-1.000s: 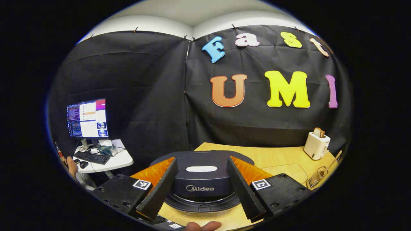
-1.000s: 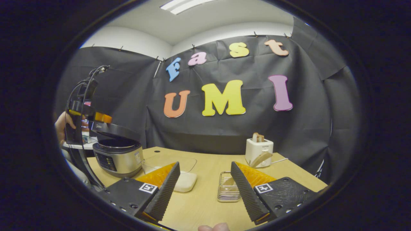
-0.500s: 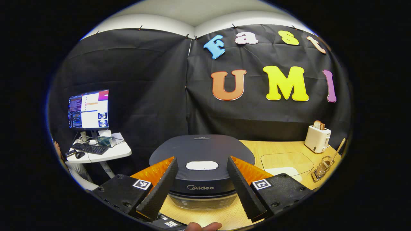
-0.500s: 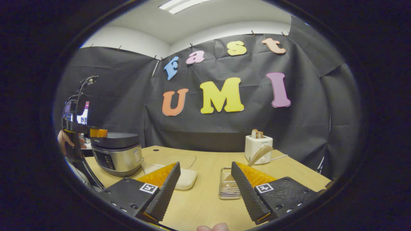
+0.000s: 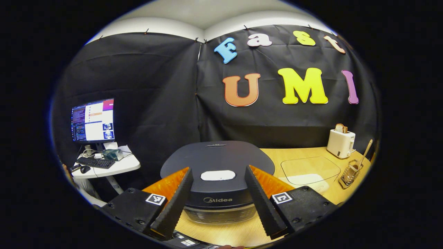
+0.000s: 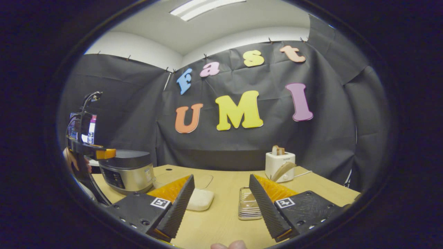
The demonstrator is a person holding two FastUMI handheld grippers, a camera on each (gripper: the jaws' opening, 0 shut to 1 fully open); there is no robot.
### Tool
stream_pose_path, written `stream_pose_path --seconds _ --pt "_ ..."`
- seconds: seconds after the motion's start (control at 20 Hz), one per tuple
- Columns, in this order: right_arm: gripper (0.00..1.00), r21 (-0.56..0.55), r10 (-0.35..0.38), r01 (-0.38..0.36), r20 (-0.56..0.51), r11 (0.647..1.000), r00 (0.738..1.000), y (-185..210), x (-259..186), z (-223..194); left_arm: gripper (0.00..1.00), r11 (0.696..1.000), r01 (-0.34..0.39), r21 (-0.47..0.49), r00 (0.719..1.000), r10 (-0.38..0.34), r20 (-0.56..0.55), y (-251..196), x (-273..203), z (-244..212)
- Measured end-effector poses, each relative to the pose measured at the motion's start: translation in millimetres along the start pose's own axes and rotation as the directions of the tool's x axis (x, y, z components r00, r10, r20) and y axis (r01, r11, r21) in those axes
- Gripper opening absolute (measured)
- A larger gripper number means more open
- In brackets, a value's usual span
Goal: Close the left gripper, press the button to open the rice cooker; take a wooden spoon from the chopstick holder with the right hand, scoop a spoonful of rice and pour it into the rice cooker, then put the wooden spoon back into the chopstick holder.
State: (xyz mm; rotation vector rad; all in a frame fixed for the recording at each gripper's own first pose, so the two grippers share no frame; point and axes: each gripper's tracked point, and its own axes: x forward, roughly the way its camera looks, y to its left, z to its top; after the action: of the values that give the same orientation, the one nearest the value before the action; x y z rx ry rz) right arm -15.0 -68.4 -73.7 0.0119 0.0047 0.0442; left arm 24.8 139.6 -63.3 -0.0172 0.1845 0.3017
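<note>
Spoon bowl [image 6: 247, 202] behind tongs' finger

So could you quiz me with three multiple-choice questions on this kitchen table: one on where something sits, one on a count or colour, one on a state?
1. Where is the wooden spoon?
A. In the chopstick holder
B. Lying in the rice
C. Held by the right gripper

2. What colour is the toaster?
A. Red
B. White
C. Black

3. How is the rice cooker lid?
A. Wide open
B. Taken off
C. Down, shut

Answers: 1 A, the spoon leans out of the wire holder on the table, in front of the toaster. 2 B, its body is white, with toast in its slot. 3 C, in the left gripper view the dark lid lies flat over the pot, beyond the open fingers of the left gripper.
</note>
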Motion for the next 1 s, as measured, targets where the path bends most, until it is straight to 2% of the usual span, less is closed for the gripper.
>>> stream_pose_path --seconds 0.05,0.1,0.2,0.25,0.3,0.35,0.4,0.45,0.5,0.7,0.95,1.0 --pt "0.94 -0.002 -0.005 0.005 0.004 1.0 1.0 -1.4 -0.2 1.5 0.89 1.0 -0.005 -0.001 1.0 0.005 0.007 0.6 1.1 1.7" --pt "0.94 -0.003 -0.018 0.018 0.005 1.0 1.0 -4.7 0.6 2.8 0.94 1.0 -0.009 0.0 1.0 0.009 0.007 0.8 1.5 2.2" --pt "0.92 -0.006 -0.043 0.043 0.011 0.999 0.999 -10.3 3.1 6.2 0.95 1.0 -0.03 0.009 1.0 0.03 0.0 2.6 -0.5 1.8" --pt "0.94 -0.005 -0.05 0.05 0.012 0.999 0.999 -10.5 3.1 7.2 0.95 0.999 -0.037 0.005 0.999 0.037 0.004 1.0 -2.3 5.2" --pt "0.94 -0.004 -0.054 0.054 0.012 0.999 0.998 -9.9 2.7 8.1 0.9 1.0 -0.03 -0.001 0.999 0.03 0.025 -3.6 -4.5 12.5" --pt "0.94 -0.004 -0.058 0.058 0.018 0.998 0.998 -10.2 3.1 9.8 0.98 1.0 -0.019 -0.001 0.999 0.019 0.051 -11.2 -7.7 21.8" --pt "0.94 -0.007 -0.067 0.067 0.026 0.998 0.997 -11.3 2.5 13.2 0.98 1.0 -0.007 0.005 0.996 0.006 0.087 -17.3 -12.1 33.5" --pt "0.92 -0.016 -0.076 0.077 0.037 0.997 0.996 -12.8 2.5 16.8 1.0 1.0 0.007 0.009 0.993 -0.008 0.114 -24.0 -16.5 42.4" --pt "0.94 -0.027 -0.082 0.084 0.046 0.996 0.996 -12.8 1.8 20.6 0.97 0.999 0.034 0.008 0.991 -0.035 0.128 -34.2 -22.1 48.7" --pt "0.94 -0.055 -0.085 0.089 0.076 0.994 0.994 -6.8 -3.5 37.5 0.97 0.989 0.146 0.023 0.974 -0.148 0.171 -79.1 -46.5 64.0" --pt "0.95 -0.073 -0.107 0.113 0.081 0.991 0.991 -2.4 -9.9 51.0 0.97 0.971 0.231 0.068 0.947 -0.24 0.214 -122.2 -76.3 64.4" --pt "0.95 -0.07 -0.109 0.115 0.075 0.991 0.991 -0.8 -11.9 51.4 1.0 0.965 0.25 0.073 0.94 -0.26 0.219 -130.5 -85.6 60.2"
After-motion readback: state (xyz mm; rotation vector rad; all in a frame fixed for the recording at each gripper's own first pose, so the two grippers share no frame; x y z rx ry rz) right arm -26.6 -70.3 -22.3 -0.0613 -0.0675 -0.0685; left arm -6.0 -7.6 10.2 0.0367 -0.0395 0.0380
